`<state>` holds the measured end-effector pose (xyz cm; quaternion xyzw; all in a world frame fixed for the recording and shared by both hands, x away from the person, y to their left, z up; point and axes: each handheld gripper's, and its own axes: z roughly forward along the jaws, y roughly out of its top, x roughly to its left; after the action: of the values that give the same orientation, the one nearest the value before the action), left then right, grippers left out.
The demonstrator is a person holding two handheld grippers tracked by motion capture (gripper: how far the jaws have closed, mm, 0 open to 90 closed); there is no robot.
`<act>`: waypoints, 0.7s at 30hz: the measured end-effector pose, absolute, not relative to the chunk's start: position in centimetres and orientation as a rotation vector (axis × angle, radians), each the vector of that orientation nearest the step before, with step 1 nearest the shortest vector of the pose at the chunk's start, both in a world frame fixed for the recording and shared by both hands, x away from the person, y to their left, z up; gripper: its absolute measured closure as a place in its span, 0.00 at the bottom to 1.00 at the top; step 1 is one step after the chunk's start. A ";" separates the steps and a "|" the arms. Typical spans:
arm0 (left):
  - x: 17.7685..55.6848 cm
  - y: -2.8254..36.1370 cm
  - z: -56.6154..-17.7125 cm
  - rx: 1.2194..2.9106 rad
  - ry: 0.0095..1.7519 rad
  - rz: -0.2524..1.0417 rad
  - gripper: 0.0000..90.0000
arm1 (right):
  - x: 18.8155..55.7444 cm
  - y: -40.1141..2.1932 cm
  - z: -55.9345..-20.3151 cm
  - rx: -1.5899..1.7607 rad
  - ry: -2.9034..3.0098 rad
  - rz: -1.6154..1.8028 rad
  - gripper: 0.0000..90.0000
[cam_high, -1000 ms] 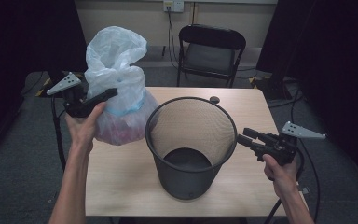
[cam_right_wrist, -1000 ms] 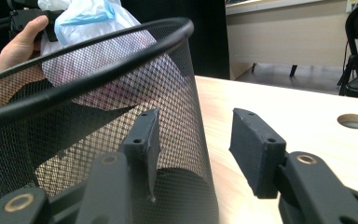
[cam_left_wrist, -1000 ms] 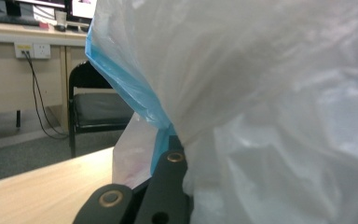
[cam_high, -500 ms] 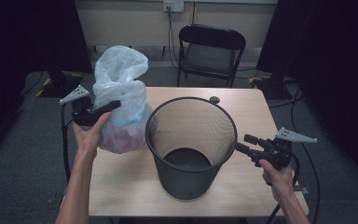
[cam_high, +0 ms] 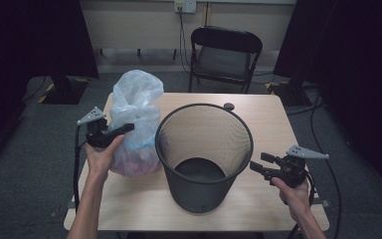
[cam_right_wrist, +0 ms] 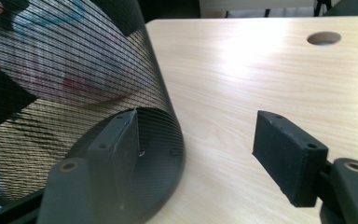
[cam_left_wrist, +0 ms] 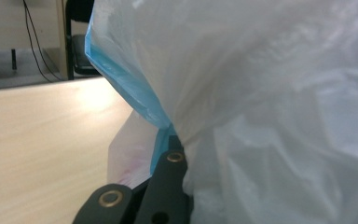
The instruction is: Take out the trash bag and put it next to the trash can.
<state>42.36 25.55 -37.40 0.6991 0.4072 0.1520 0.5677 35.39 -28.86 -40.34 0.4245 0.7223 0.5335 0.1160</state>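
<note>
A filled translucent white plastic bag (cam_high: pixel 135 107), with blue and pink showing through, stands on the left part of the wooden table (cam_high: pixel 271 119). My left gripper (cam_high: pixel 124 130) is shut on the bag's side about halfway up. In the left gripper view the bag (cam_left_wrist: pixel 270 102) bunches over the pinched jaws of the left gripper (cam_left_wrist: pixel 170 142). A black mesh wastebasket (cam_high: pixel 201 191) stands upright at the table's middle, right beside the bag. My right gripper (cam_high: pixel 257 163) is open just to the right of the basket with nothing in it. In the right gripper view the right gripper (cam_right_wrist: pixel 198 144) has one jaw close against the mesh basket wall (cam_right_wrist: pixel 74 88).
A black folding chair (cam_high: pixel 224 57) stands behind the table. A round cable hole (cam_high: pixel 229 106) (cam_right_wrist: pixel 324 38) sits near the table's far edge. Cables trail from both grippers over the table sides. Bare tabletop lies to the right of the basket.
The bag has come down from a raised position and now rests on the table, with the left gripper lowered along with it. The right gripper has drifted slightly nearer and lower.
</note>
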 end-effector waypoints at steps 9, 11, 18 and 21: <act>41.7 25.1 -41.1 1.724 0.987 0.308 1.00 | 35.6 -28.7 -42.3 1.282 2.139 1.471 0.31; 41.3 25.0 -42.0 1.761 0.990 0.296 1.00 | 35.8 -28.8 -43.0 1.296 2.153 1.446 0.31; 40.9 25.9 -43.6 1.802 1.038 0.287 1.00 | 36.8 -28.7 -45.3 1.342 2.203 1.315 0.30; 41.4 25.7 -44.2 1.838 1.073 0.301 1.00 | 37.0 -28.5 -46.2 1.355 2.217 1.275 0.29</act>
<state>41.43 25.72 -44.20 0.7522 0.4388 0.1233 0.4759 36.98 -28.52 -46.17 0.4647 0.7601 0.4371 0.1234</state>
